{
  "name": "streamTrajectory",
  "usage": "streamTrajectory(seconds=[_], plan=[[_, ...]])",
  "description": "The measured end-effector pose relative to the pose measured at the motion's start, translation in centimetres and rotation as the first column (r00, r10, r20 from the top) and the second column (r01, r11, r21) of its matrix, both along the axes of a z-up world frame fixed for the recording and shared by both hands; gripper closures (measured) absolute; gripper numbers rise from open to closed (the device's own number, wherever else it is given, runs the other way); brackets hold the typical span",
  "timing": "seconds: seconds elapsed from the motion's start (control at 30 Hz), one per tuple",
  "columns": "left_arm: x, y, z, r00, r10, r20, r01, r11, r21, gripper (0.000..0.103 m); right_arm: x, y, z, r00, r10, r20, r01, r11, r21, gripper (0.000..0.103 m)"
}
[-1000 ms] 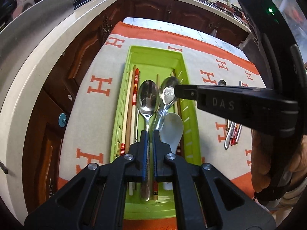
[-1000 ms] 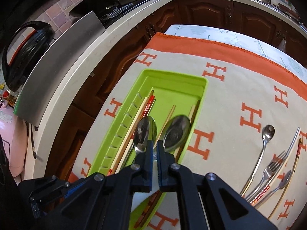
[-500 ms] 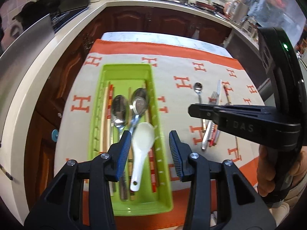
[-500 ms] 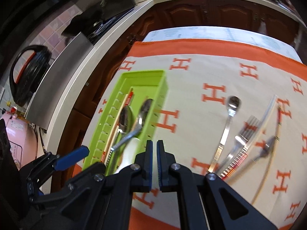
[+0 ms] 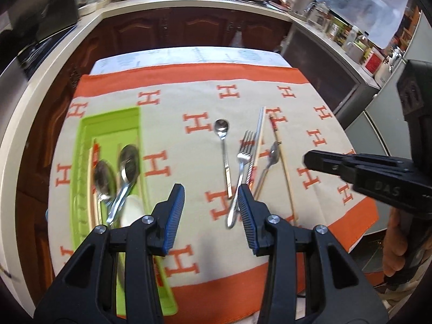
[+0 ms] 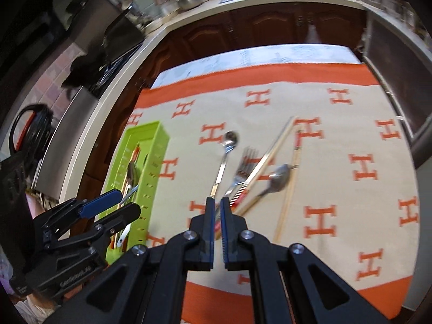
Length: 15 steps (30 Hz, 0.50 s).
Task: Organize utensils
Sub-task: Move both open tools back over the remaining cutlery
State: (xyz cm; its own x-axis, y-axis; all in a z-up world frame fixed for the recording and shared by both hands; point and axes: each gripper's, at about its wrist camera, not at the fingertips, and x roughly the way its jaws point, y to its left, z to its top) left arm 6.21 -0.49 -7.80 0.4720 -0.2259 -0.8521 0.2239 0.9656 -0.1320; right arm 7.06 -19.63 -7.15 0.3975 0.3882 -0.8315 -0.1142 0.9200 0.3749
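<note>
The left gripper (image 5: pixel 212 210) hangs wide apart and empty over the patterned cloth (image 5: pixel 189 102); the right gripper (image 6: pixel 217 210) is nearly closed, empty; loose fork (image 5: pixel 244 151), small spoon (image 5: pixel 222 129) and chopsticks (image 5: pixel 282 159) lie tangled (overlapping) beside the green tray (image 5: pixel 81 145) of spoons.

A lime-green tray (image 5: pixel 81 145) lies lengthwise at the left of the cloth-covered surface (image 5: pixel 189 102). In it two steel spoons (image 5: pixel 127 167) lie side by side with bowls toward the far end, a white spoon (image 5: pixel 131 210) lies just beside them nearer the camera, and chopsticks (image 5: pixel 91 162) run along the left wall. Well apart to the right, loose on the cloth: a small spoon (image 5: pixel 222 129) lying alone, then a fork (image 5: pixel 244 156), a dark-bowled spoon (image 5: pixel 272 156) and more chopsticks (image 5: pixel 259 135) crossing one another in a bundle, with a single chopstick (image 5: pixel 283 167) at its right edge.
</note>
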Motion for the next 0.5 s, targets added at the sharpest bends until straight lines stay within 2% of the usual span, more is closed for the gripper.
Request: streamTrajectory(seconds=[0.17,0.3,0.5], plan=[[2.1,-2.6,0.7,0.999,-0.04,0.002,0.04,0.999,0.001,0.065,0.4,-3.6,1.3,0.999,-0.048,0.013,0.048,0.999,-0.013,0.099],[4.2,-4.2,0.4,0.998,-0.054,-0.012,0.054,0.999,0.01,0.065,1.5,-5.6,1.1,0.997,-0.076,-0.007,0.076,0.997,-0.011,0.099],[8.0,-5.7,-3.4,0.994,-0.037,-0.107,0.043,0.998,0.053,0.065,3.6,-6.8,-1.8,0.992,-0.088,-0.087,0.091,0.995,0.032,0.099]])
